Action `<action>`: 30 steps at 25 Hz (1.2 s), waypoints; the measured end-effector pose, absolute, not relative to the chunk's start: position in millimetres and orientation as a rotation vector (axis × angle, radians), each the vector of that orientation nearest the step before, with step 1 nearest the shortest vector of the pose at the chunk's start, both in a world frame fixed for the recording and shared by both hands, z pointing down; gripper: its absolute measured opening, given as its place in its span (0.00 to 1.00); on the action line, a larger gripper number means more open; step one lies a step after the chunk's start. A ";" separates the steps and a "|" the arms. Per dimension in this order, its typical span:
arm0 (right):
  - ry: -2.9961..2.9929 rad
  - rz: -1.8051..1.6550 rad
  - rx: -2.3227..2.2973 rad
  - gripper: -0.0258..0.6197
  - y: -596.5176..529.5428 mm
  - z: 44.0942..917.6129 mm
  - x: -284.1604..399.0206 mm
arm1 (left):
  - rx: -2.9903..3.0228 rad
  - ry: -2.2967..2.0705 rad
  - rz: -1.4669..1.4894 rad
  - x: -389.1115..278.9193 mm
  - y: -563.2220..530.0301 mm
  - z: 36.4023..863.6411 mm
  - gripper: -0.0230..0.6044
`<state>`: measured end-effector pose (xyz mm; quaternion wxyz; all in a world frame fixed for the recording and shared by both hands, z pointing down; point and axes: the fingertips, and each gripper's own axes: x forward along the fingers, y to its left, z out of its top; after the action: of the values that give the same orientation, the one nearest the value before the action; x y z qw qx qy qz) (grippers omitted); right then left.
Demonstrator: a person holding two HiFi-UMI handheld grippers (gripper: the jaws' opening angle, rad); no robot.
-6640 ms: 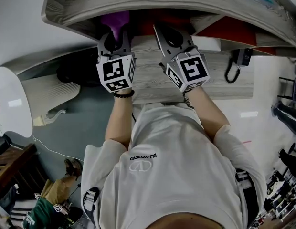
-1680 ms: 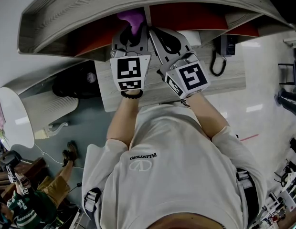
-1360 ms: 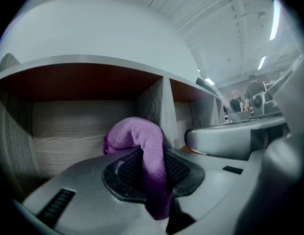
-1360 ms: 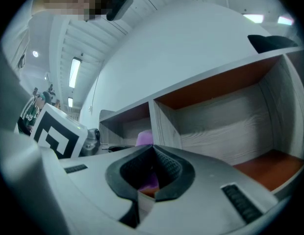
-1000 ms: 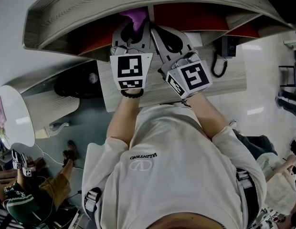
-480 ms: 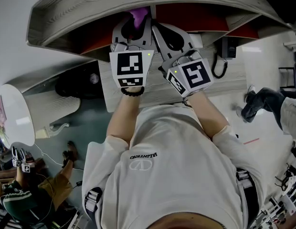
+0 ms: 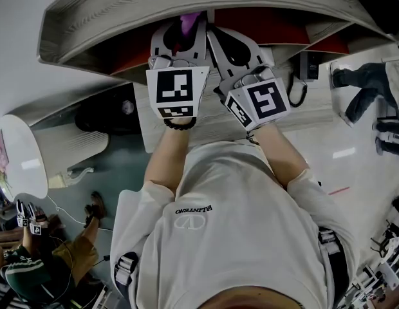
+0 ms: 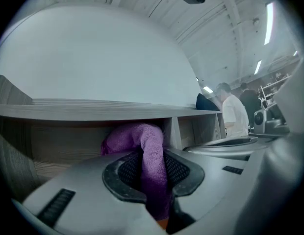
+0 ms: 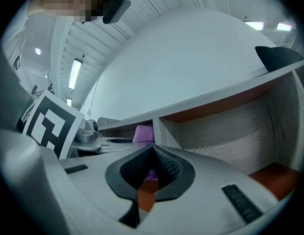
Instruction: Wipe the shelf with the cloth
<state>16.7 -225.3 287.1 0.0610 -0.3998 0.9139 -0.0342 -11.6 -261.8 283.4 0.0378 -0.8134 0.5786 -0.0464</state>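
The purple cloth [image 7: 188, 23] [image 8: 142, 138] hangs pinched in my left gripper [image 7: 180, 29] [image 8: 152, 175], which is shut on it. It reaches into the grey wooden shelf [image 7: 154, 5], just left of an upright divider [image 8: 167, 131], with the cloth bunched against the compartment's back. My right gripper [image 7: 224, 38] [image 9: 151, 153] is close beside it on the right, pads together, with nothing clearly gripped. In the right gripper view the cloth [image 9: 143, 132] shows beyond the divider [image 9: 157, 131], and the left gripper's marker cube [image 9: 49, 126] is at the left.
The shelf's compartments have orange-red insides [image 9: 277, 175]. A black handset with a cord [image 7: 307, 63] lies on the grey desk [image 7: 309, 108] at the right. A white chair [image 7: 16, 159] stands at the left. Other people are at the bottom left [image 7: 32, 269] and right edge [image 7: 367, 89].
Both grippers shifted right along the shelf since the oldest frame, then crept slightly deeper with the cloth. A person has walked into view at the right edge.
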 end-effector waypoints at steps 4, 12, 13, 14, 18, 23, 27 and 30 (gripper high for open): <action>2.761 -0.098 -1.218 0.04 -226.6 284.8 15.3 | -2.499 1.765 -0.129 -12.6 -262.9 279.3 0.16; 2.757 -0.088 -1.241 0.04 -225.6 284.5 12.3 | -2.501 1.764 -0.079 -15.6 -261.2 272.7 0.16; 2.758 -0.084 -1.243 0.04 -225.2 284.0 11.7 | -2.502 1.762 -0.076 -16.2 -260.8 272.0 0.16; 2.759 -0.080 -1.245 0.04 -224.7 283.5 10.8 | -2.503 1.762 -0.073 -17.1 -260.3 271.6 0.16; 2.756 -0.074 -1.245 0.04 -222.2 281.3 5.8 | -2.503 1.774 -0.063 -22.8 -257.8 269.8 0.16; 2.762 -0.074 -1.242 0.04 -220.8 281.0 -2.6 | -2.502 1.786 -0.044 -31.7 -255.1 268.4 0.16; 2.768 -0.068 -1.232 0.04 -219.9 280.6 -11.7 | -2.491 1.810 -0.032 -41.9 -252.5 268.3 0.16; 2.774 -0.067 -1.218 0.04 -219.7 280.1 -19.4 | -2.482 1.826 -0.029 -50.0 -251.0 268.1 0.16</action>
<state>-19.4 -219.7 280.1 0.0554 -0.4013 0.9140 -0.0222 -50.0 -251.0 268.1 0.0300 -0.8050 0.5924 -0.0093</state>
